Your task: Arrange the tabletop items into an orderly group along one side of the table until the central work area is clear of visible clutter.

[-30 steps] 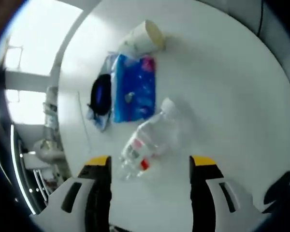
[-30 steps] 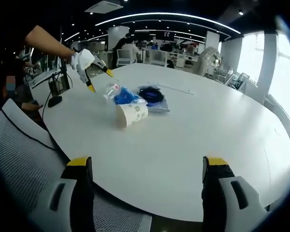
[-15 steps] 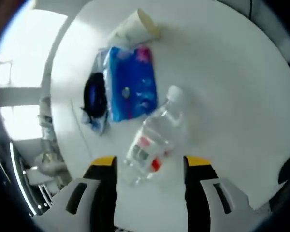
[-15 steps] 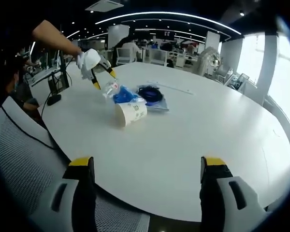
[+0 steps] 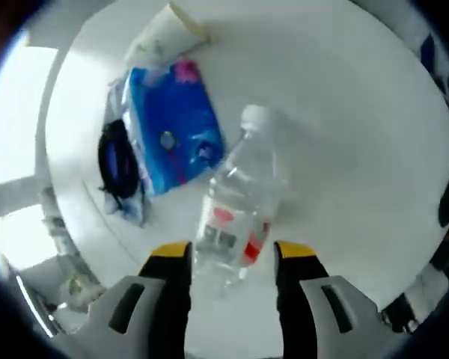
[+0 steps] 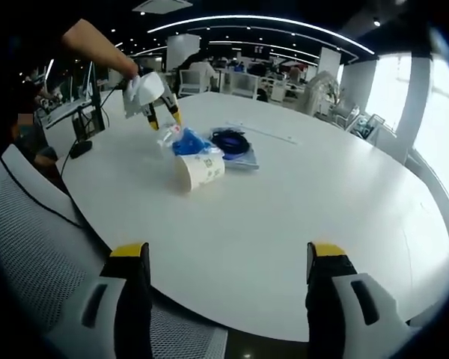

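Observation:
A clear plastic water bottle (image 5: 236,209) with a white cap lies on the round white table (image 5: 344,149). Its base end sits between the jaws of my left gripper (image 5: 230,258), which stands open and close on either side of it. Beyond the bottle lie a blue tissue pack (image 5: 172,123), a dark cable coil (image 5: 116,164) and a tipped paper cup (image 5: 165,34). In the right gripper view my right gripper (image 6: 228,258) hangs open over the near table edge, holding nothing. The cup (image 6: 197,170), the tissue pack (image 6: 188,142), the coil (image 6: 232,142) and the left gripper (image 6: 163,112) are clustered far ahead.
A grey mesh chair (image 6: 37,247) stands at the table's near left edge. A person's arm (image 6: 97,45) reaches down to the left gripper. A thin white strip (image 6: 273,134) lies behind the coil. The table (image 6: 322,202) is bare to the right of the items.
My left gripper has moved forward over the bottle's base and its jaws have narrowed around it. The right gripper has barely moved.

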Demonstrator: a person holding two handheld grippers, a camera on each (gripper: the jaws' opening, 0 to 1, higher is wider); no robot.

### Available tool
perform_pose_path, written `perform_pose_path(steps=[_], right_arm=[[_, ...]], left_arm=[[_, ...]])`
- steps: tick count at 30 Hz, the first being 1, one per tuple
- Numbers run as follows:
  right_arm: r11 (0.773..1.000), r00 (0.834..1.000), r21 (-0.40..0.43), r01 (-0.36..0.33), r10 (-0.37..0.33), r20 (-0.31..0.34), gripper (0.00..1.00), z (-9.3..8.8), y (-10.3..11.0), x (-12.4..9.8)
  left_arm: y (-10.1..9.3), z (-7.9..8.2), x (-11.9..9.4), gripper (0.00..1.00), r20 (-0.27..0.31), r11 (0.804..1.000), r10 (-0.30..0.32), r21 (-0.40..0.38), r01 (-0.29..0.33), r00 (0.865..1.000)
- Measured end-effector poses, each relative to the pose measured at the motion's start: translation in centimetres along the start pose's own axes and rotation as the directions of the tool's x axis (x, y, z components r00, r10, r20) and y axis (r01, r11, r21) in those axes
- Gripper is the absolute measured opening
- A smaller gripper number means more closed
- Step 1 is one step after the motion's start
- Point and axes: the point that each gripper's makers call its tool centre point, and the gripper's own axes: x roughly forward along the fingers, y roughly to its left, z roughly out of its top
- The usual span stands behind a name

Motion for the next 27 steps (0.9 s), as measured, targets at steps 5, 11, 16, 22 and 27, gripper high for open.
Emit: perform_pose_path(steps=[5, 11, 16, 22, 27], right_arm=[[1.0, 1.0, -0.006, 0.005, -0.005, -0.012, 0.85, -0.2, -0.1, 0.0], [1.0, 1.0, -0.007, 0.012, -0.012, -0.019, 0.84, -0.3, -0.2, 0.0], [1.0, 1.0, -0.008, 0.016, -0.016, -0.023, 0.83, -0.4, -0.3, 0.0], [1.0, 0.999, -0.009, 0.025, -0.025, -0.03, 0.82, -0.4, -0.5, 0.0], [0.999, 0.999, -0.011, 0.033, -0.034, -0.033, 0.82, -0.5, -0.7, -0.1]], left_arm=[[0.1, 0.3, 0.7, 0.41, 0.005, 1.0, -0.019, -0.006, 0.019, 1.0], [-0.6, 0.4, 1.9, 0.43, -0.016, 0.995, -0.083, 0.049, 0.084, 0.996], [-0.6, 0.4, 2.5, 0.42, -0.034, 0.99, -0.124, 0.067, 0.127, 0.992], [-0.6, 0.3, 2.8, 0.43, -0.047, 0.978, -0.19, 0.081, 0.193, 0.981], [-1.0, 0.2, 3.0, 0.43, -0.049, 0.965, -0.245, 0.085, 0.248, 0.968]])
